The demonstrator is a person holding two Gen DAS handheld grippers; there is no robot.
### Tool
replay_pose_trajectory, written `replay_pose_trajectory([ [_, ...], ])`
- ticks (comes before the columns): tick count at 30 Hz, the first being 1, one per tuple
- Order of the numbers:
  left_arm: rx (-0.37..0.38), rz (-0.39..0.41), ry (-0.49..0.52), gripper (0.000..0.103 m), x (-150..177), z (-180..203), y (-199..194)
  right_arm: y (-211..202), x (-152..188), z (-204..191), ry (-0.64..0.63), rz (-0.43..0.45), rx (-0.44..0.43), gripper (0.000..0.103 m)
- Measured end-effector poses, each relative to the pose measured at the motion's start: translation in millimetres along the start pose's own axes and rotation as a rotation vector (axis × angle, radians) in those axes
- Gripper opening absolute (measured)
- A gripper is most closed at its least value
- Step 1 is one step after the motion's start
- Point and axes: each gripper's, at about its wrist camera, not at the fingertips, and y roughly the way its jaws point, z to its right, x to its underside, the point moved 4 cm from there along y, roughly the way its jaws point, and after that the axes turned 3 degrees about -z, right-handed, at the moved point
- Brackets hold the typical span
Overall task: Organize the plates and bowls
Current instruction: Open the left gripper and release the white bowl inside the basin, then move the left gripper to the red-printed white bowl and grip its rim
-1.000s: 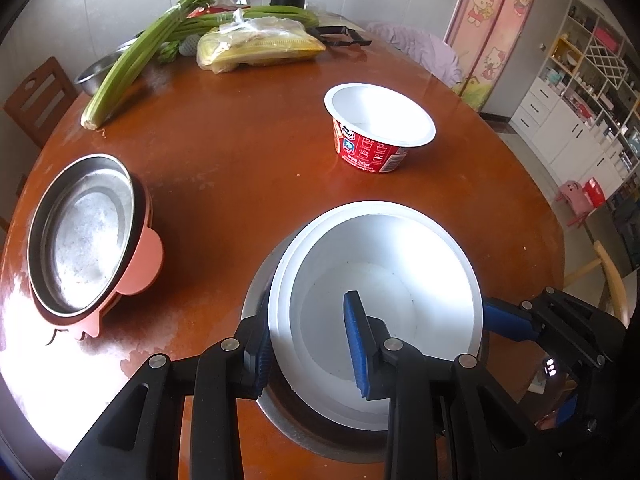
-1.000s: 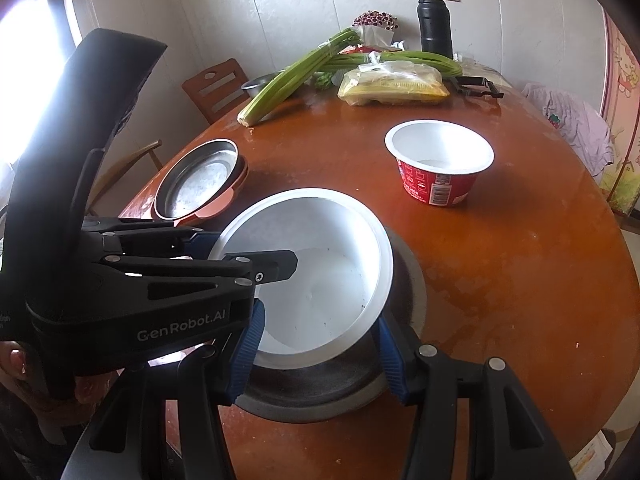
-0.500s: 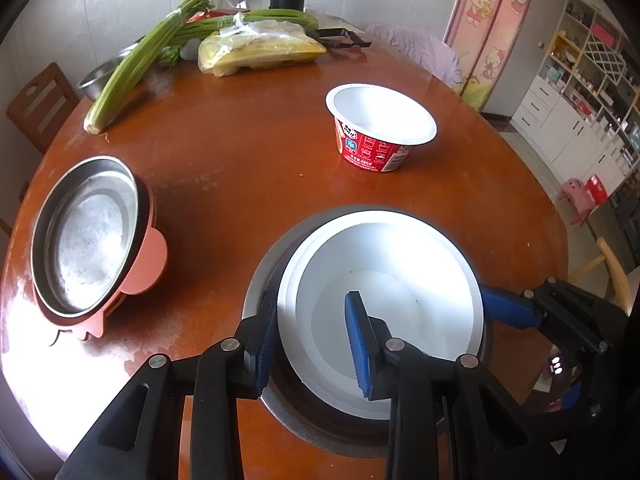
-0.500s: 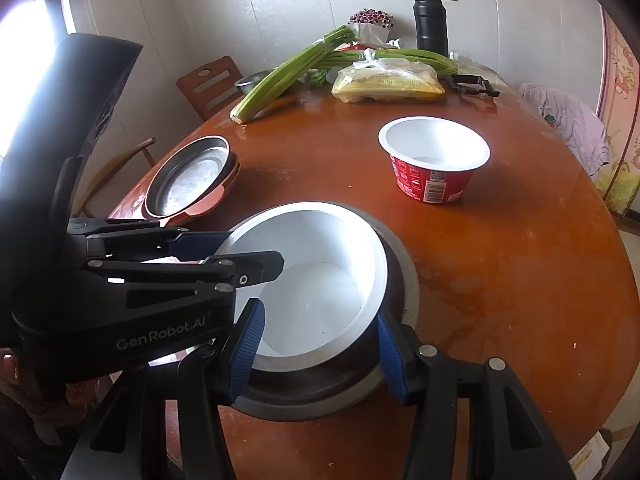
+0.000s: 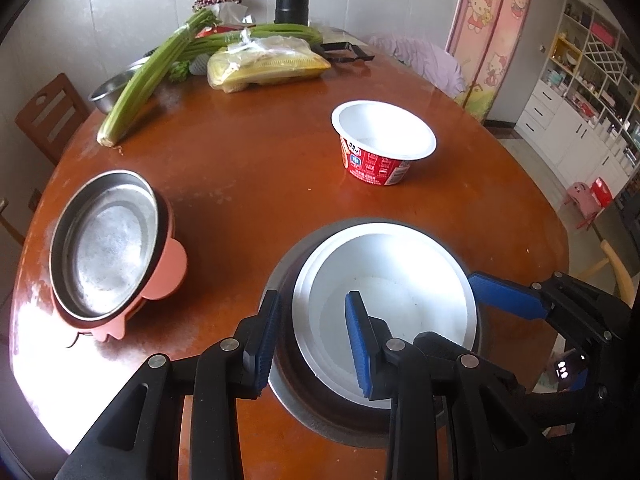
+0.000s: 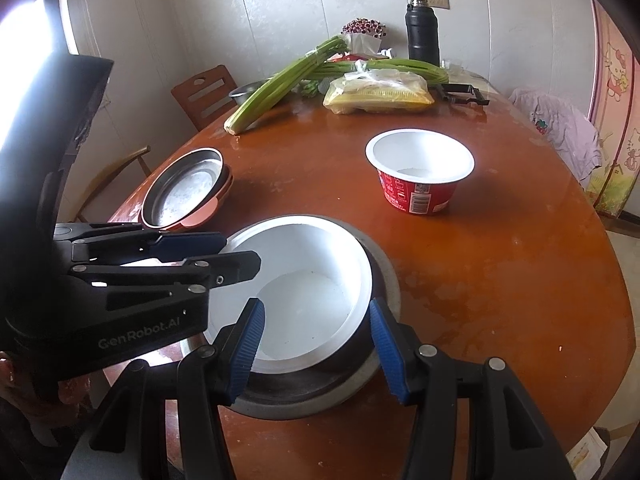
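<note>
Now lowered into the grey metal basin (image 5: 294, 408) at the tabletop's (image 5: 248, 184) six o'clock, the white bowl (image 5: 400, 280) sits nested; left tongs (image 5: 312, 344) straddle its rim unclamped, right tongs (image 6: 316, 344) spread, ready to withdraw.

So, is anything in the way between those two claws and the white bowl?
Nothing visible. The left gripper and the right gripper each straddle the rim of the white bowl, one finger inside and one outside, above the grey dish it sits in.

left gripper (image 5: 310, 344) part-open, right gripper (image 6: 316, 346) part-open
</note>
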Motion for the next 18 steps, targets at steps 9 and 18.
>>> replay_pose_trajectory([
  [9,-0.022,0.034,-0.002,0.038,-1.6,-0.1,-13.2,-10.2,-1.5,2.6,0.005,0.031,0.006,0.054],
  [18,-0.026,0.063,-0.009,0.044,-2.7,0.4,-25.0,-23.5,-6.6,14.4,0.044,0.078,0.012,0.055],
])
